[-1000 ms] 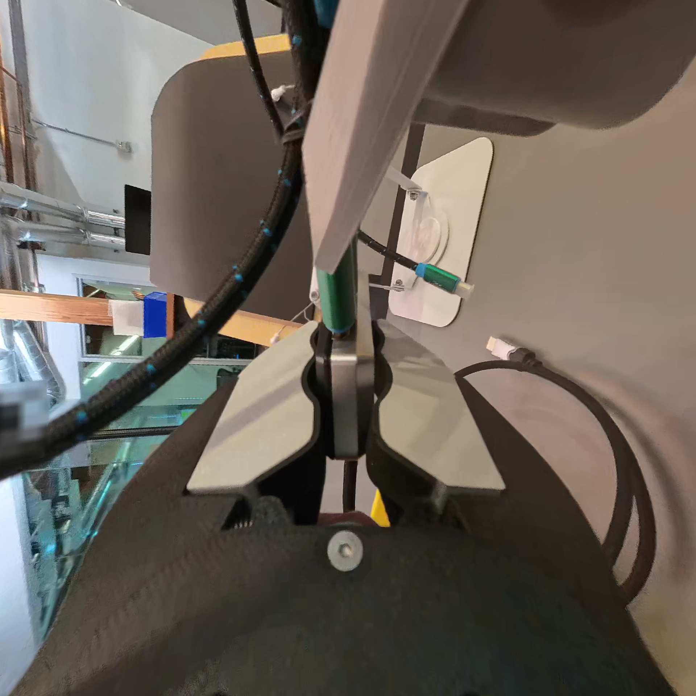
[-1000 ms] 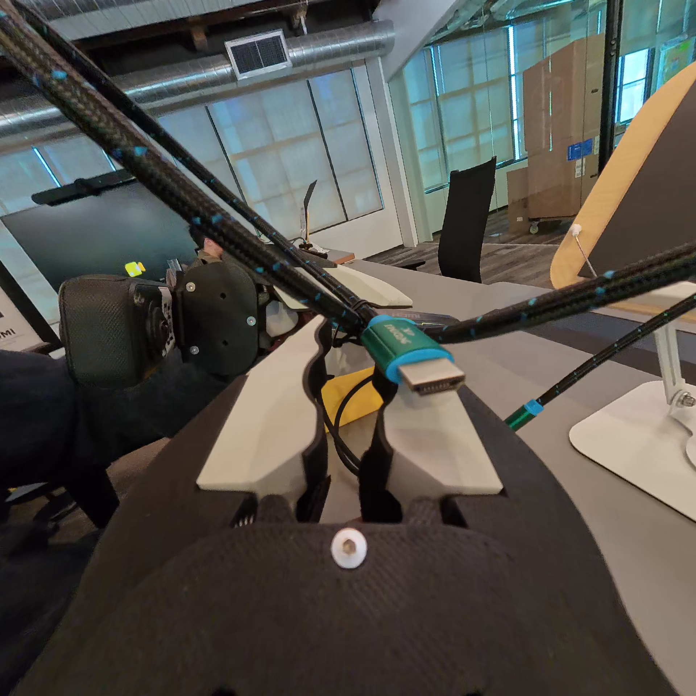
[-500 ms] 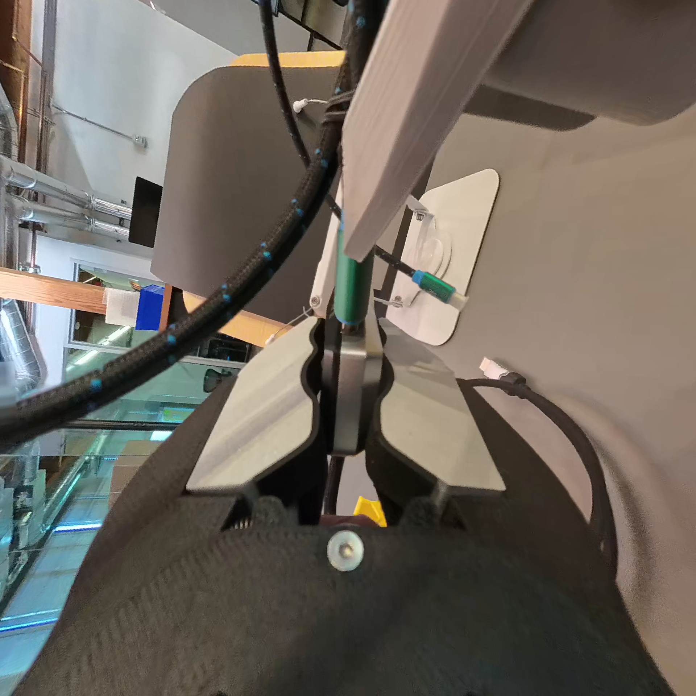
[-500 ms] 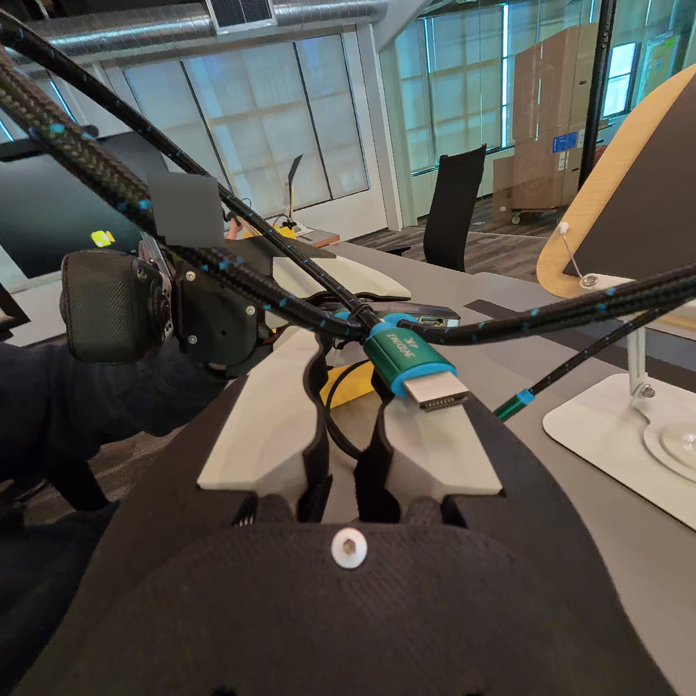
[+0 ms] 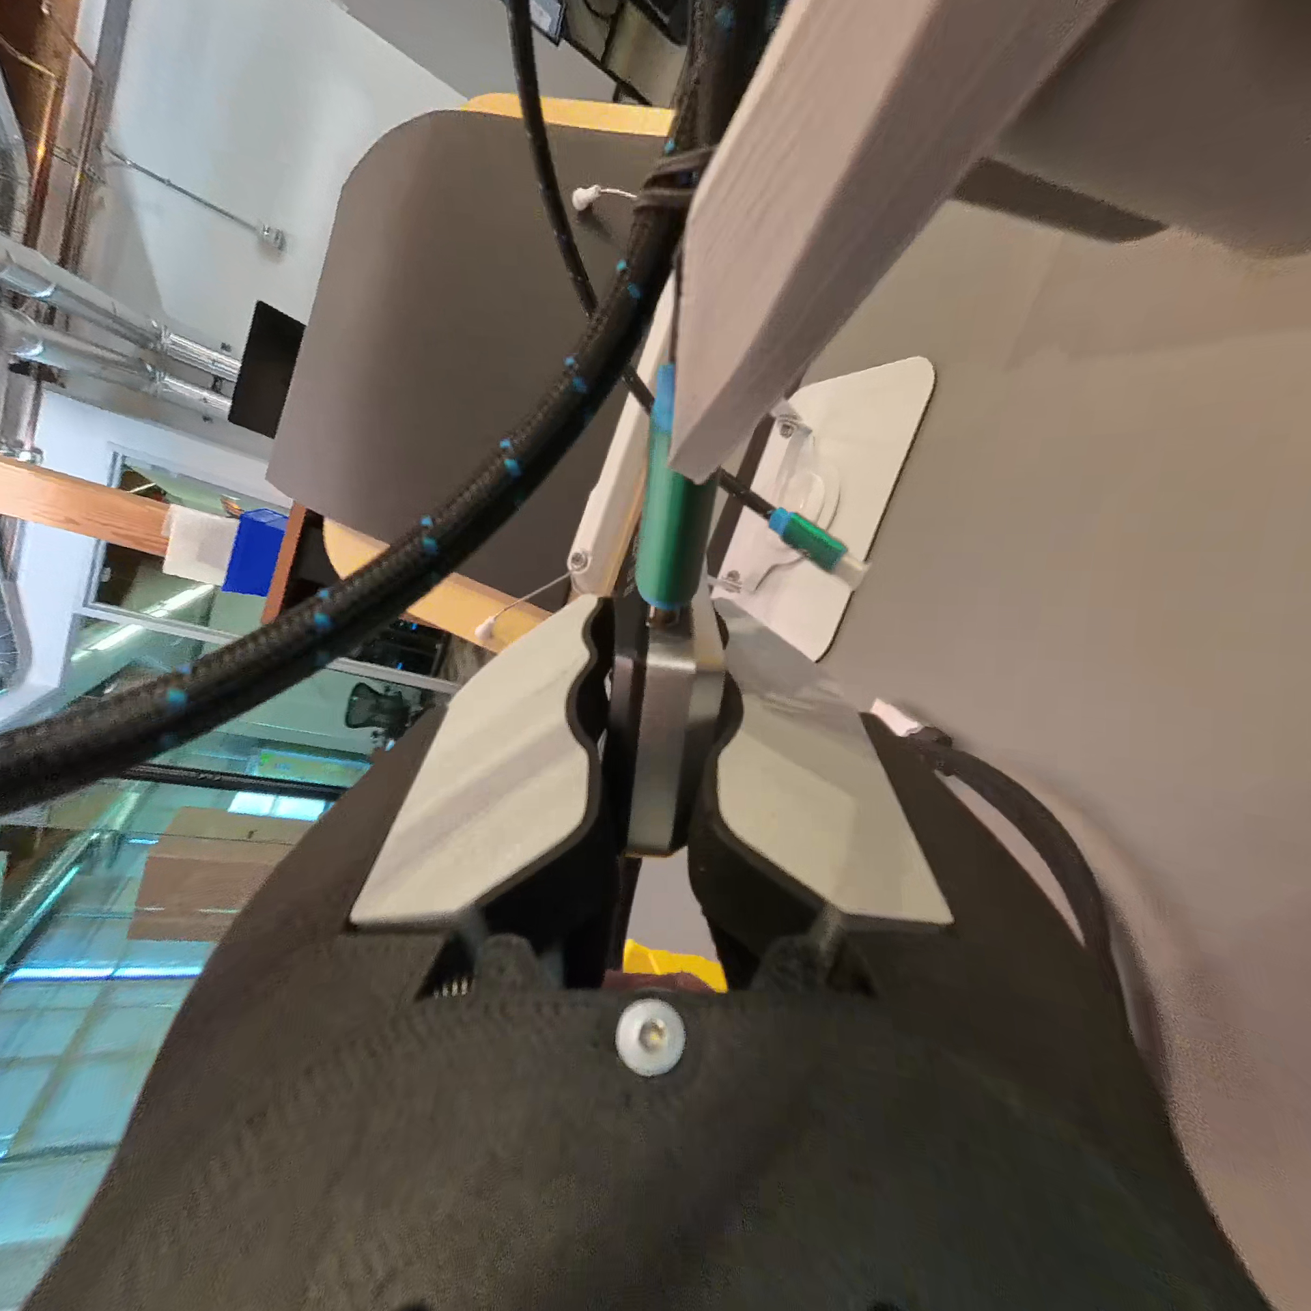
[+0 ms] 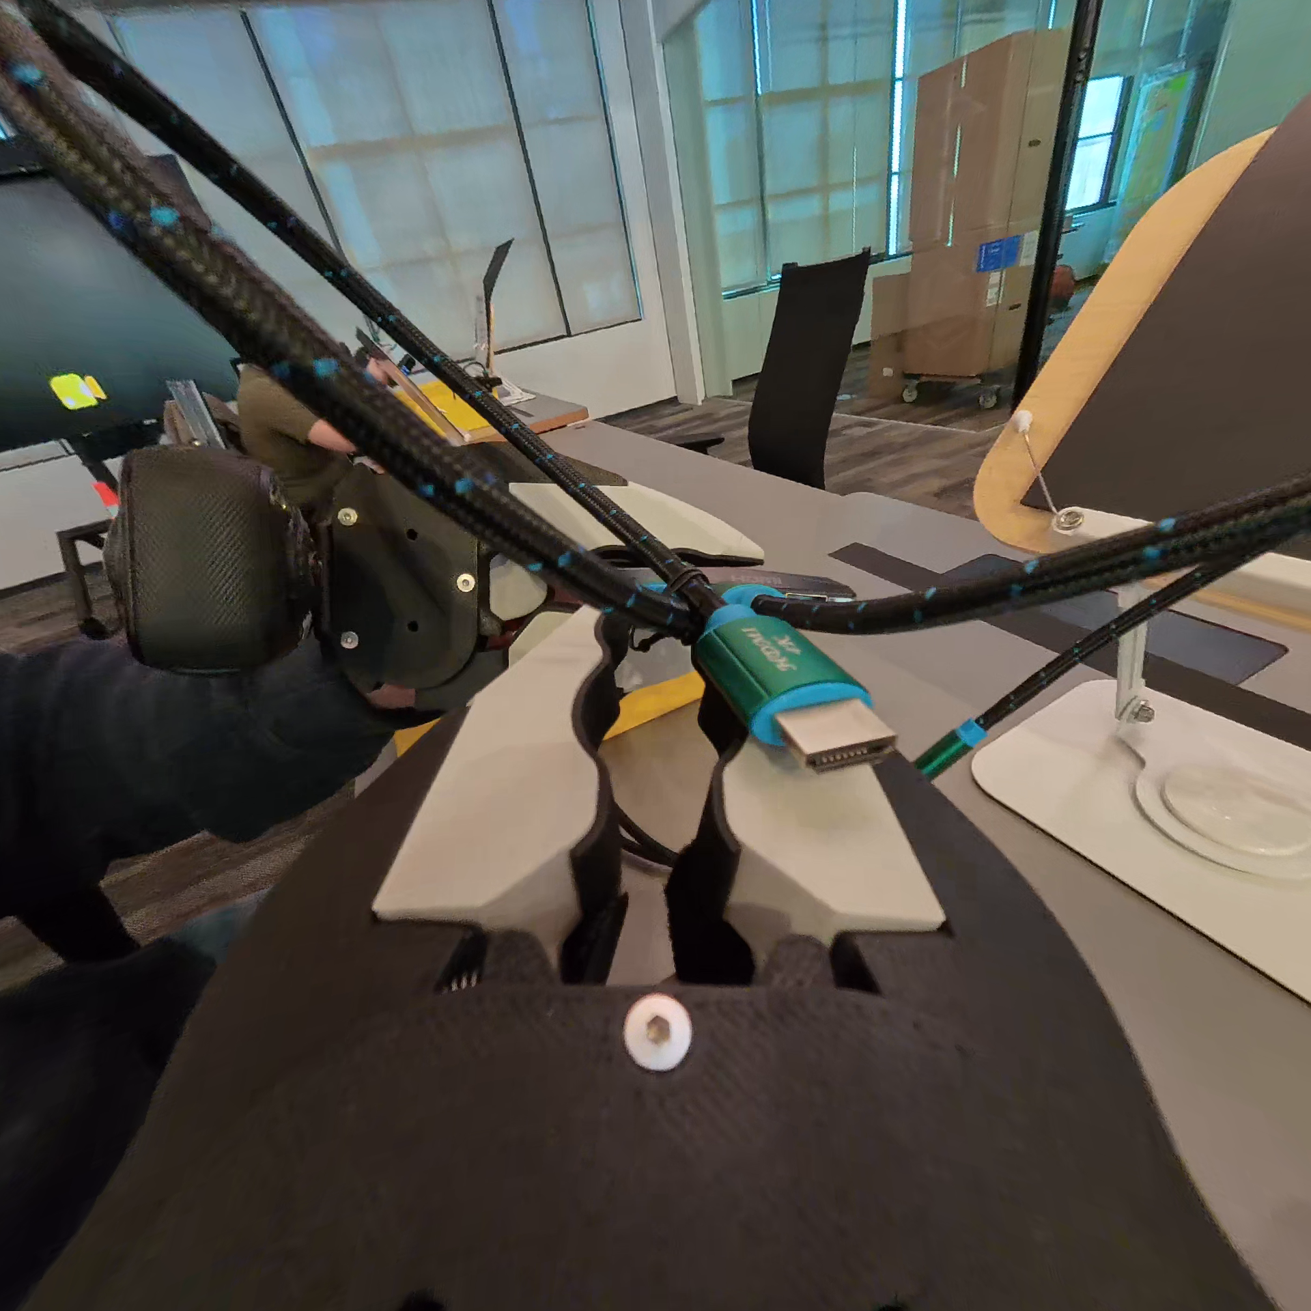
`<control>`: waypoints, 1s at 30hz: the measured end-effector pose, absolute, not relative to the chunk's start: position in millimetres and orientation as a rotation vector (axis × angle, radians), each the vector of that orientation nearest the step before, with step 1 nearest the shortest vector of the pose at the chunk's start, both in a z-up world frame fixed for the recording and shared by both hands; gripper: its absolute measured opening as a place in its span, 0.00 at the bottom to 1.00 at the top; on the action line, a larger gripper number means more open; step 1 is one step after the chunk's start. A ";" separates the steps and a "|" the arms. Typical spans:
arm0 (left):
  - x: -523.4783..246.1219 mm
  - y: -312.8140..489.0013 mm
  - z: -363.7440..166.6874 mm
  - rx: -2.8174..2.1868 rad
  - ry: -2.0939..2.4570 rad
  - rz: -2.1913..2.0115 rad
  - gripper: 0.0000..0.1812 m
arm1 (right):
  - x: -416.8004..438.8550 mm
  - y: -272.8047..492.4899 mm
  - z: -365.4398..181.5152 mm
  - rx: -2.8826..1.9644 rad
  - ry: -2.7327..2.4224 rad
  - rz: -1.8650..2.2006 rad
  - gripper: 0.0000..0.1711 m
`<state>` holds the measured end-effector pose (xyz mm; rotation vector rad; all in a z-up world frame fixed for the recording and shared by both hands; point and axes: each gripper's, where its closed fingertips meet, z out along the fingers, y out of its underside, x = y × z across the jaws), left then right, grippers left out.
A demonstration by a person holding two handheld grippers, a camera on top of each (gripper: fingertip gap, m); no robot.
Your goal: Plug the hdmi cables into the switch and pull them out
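Cables are crossing near frame middle. Left gripper is squeezing the switch. Right gripper, slightly open, is grabbing nothing; the plug is resting on its finger and could slide off.

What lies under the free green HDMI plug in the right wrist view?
The green HDMI plug rests over the right gripper's right finger. The grey table lies below; the finger hides what is directly beneath.
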<state>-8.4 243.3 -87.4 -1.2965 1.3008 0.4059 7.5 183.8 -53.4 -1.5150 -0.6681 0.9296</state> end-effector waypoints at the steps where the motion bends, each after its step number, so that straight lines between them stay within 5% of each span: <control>1: -8.9 241.9 -87.2 -1.294 1.298 0.422 0.13 | 8.1 182.2 -53.6 -1.511 -0.662 0.948 0.09; 5: -77.7 272.9 -84.8 -1.478 1.134 0.470 0.12 | 81.9 192.2 -19.7 -1.402 -0.442 1.089 0.10; 10: -32.3 243.6 -67.8 -1.311 1.294 0.458 0.13 | 30.7 177.4 -31.5 -1.460 -0.678 0.974 0.10; 30: -75.4 246.0 -101.6 -1.458 1.269 0.378 0.12 | 189.1 109.3 -35.0 -1.812 -0.629 0.904 0.10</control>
